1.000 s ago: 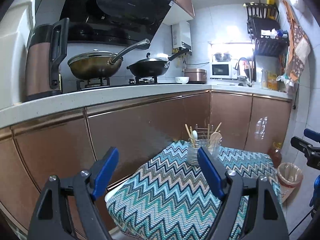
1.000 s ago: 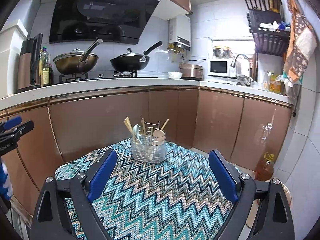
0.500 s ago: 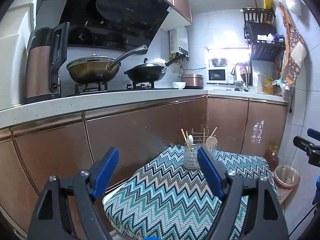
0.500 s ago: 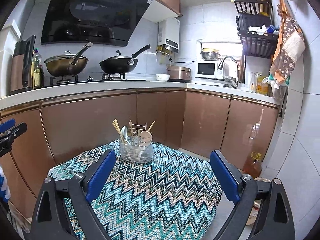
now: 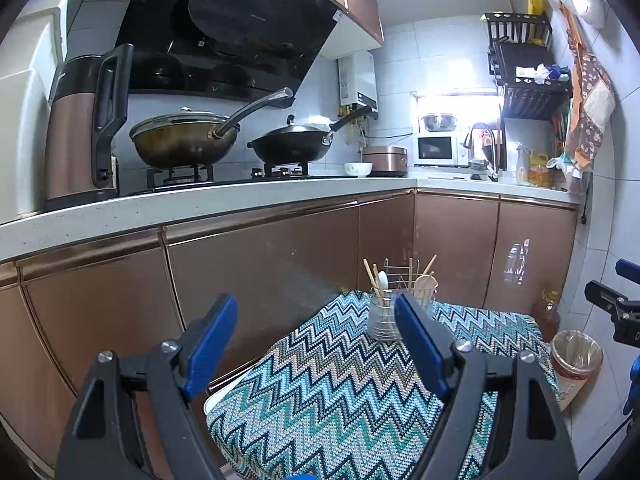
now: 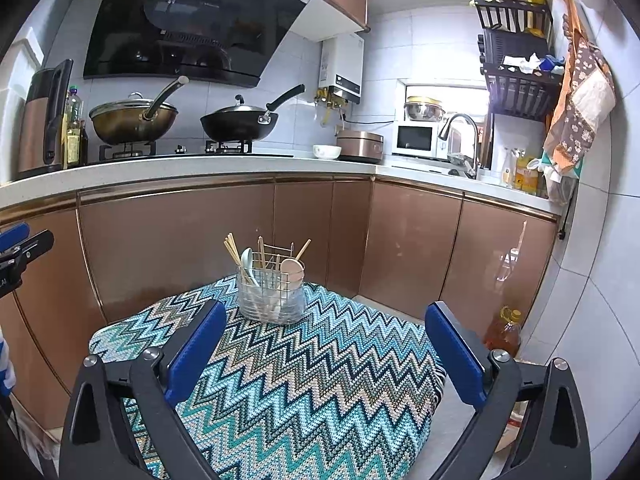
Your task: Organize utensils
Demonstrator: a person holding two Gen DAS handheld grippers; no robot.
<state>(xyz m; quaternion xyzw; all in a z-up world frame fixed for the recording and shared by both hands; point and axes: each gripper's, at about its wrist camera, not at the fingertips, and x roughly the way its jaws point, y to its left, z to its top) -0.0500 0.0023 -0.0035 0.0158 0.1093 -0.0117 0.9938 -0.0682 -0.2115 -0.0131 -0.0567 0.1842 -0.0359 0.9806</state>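
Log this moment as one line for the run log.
left gripper: open, empty | right gripper: open, empty | utensil holder: upright on zigzag cloth, chopsticks and spoons inside | contact: none

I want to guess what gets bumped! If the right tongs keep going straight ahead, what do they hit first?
Probably the utensil holder on the zigzag cloth. The open right tongs aim roughly at it, though slightly right of it, so they might pass it and reach the brown cabinet. Depth is unclear.
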